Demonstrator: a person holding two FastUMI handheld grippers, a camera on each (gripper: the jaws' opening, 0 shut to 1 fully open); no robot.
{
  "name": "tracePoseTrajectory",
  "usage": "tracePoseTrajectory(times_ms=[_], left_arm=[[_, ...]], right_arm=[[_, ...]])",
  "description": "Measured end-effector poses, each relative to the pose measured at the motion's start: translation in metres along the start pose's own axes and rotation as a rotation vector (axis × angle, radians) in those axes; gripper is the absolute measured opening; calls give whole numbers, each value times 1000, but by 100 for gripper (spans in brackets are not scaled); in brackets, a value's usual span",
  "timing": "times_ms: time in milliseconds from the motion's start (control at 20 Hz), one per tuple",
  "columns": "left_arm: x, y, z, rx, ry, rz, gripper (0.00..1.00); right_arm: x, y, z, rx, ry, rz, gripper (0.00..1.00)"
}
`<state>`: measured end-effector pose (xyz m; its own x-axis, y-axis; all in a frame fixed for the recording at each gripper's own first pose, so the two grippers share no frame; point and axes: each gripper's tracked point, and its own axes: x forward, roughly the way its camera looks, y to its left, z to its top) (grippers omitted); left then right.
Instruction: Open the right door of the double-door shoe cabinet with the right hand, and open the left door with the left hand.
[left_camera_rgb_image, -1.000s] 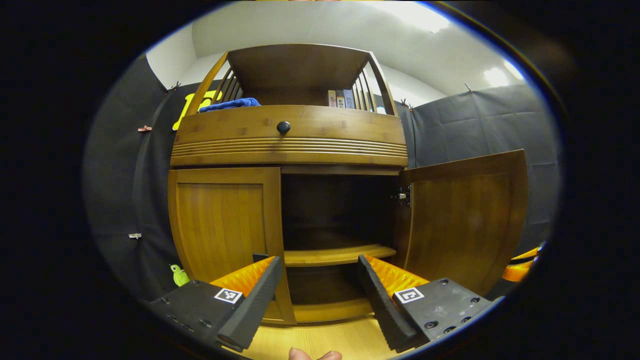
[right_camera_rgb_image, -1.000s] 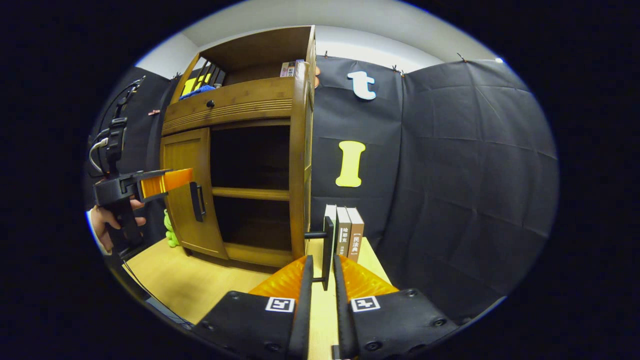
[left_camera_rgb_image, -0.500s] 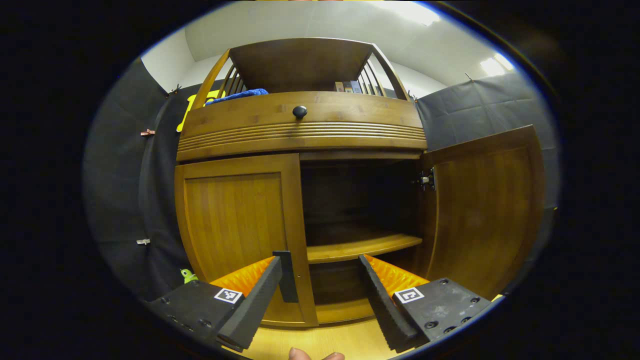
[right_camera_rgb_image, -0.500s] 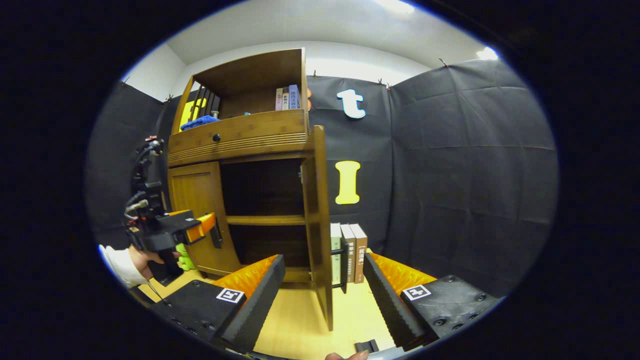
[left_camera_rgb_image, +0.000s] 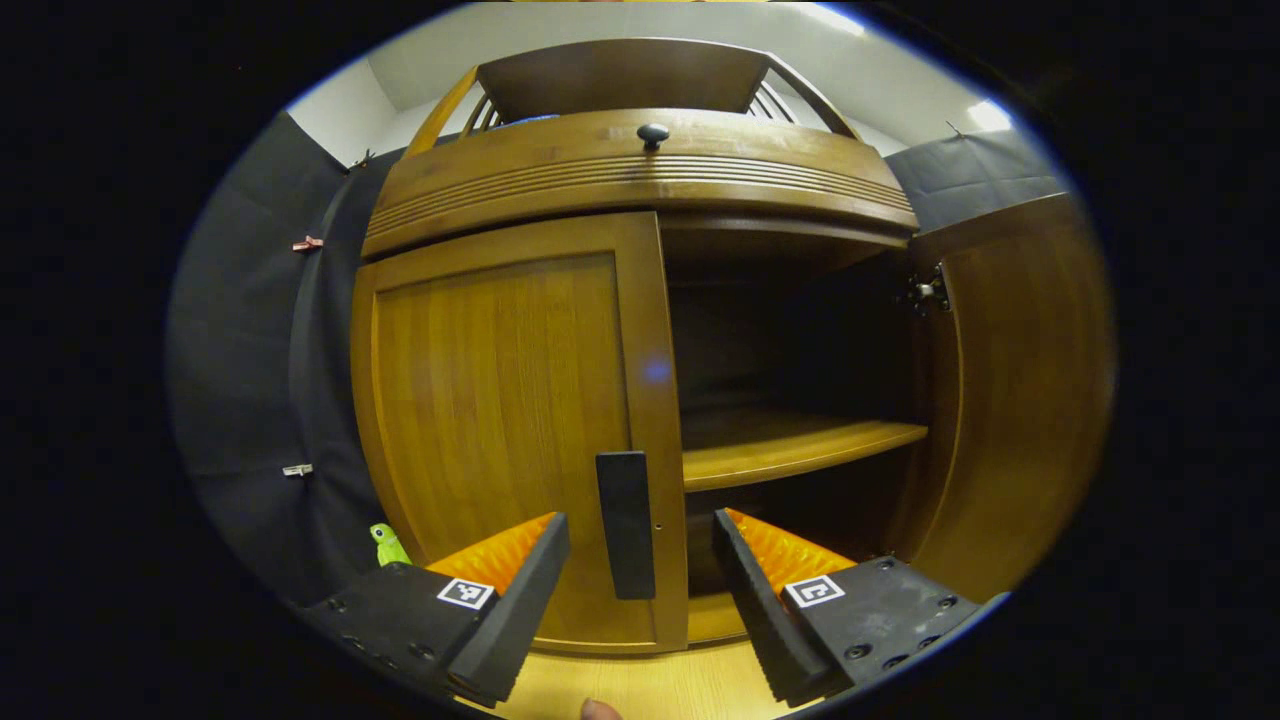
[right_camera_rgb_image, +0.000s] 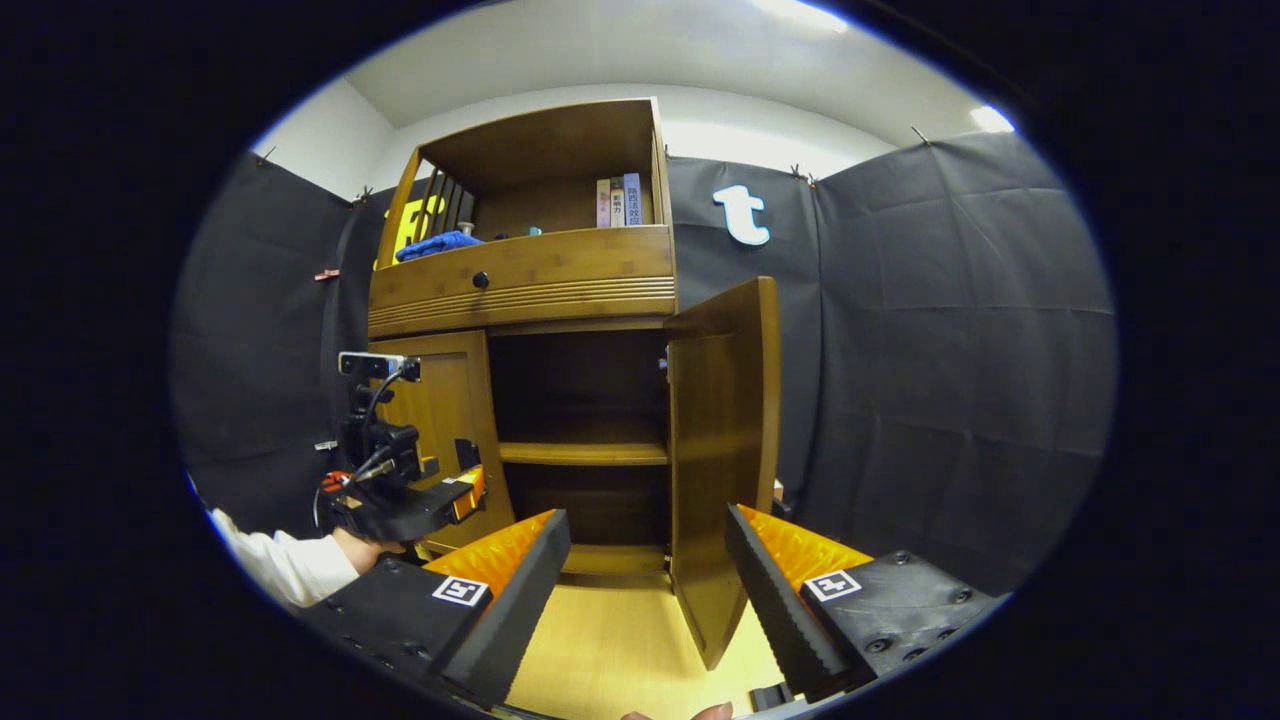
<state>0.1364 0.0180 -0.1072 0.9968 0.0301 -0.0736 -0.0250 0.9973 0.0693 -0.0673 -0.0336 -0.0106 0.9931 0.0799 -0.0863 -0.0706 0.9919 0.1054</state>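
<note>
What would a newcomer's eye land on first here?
Probably the wooden cabinet with one door swung wide: the right door stands open, baring a dark inside with a shelf. Next, the shut left door, its dark handle framed between the open fingers of the left hand-held gripper. In the right gripper view, the right hand-held gripper is open too, back from the door.

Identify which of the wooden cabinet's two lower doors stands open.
The right wooden door, swung outward on its hinge, exposes the shelves. The left wooden door sits flush and closed, its dark handle ungrasped.
</note>
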Motion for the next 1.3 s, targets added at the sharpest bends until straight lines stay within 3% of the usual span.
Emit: tracePoseTrajectory(times_ms=[50,200,350,500,850,1100,1300], left_arm=[[9,1,-3,-2,5,3,88],[30,5,-10,-20,10,15,77],[48,10,-18,-28,26,33,66],[57,10,-24,-52,42,37,41],[59,9,-31,-106,136,18,36],[53,10,-23,-76,161,20,28],[33,15,-19,-72,168,24,28]], right_arm=[[5,2,2,19,2,-4,99],[18,5,10,65,-17,-27,99],[26,3,8,35,-16,-53,99],[25,2,6,18,-14,-65,98],[22,-4,1,8,-10,-77,98],[17,-5,4,9,-21,-57,98],[16,-6,1,17,-13,-47,98]])
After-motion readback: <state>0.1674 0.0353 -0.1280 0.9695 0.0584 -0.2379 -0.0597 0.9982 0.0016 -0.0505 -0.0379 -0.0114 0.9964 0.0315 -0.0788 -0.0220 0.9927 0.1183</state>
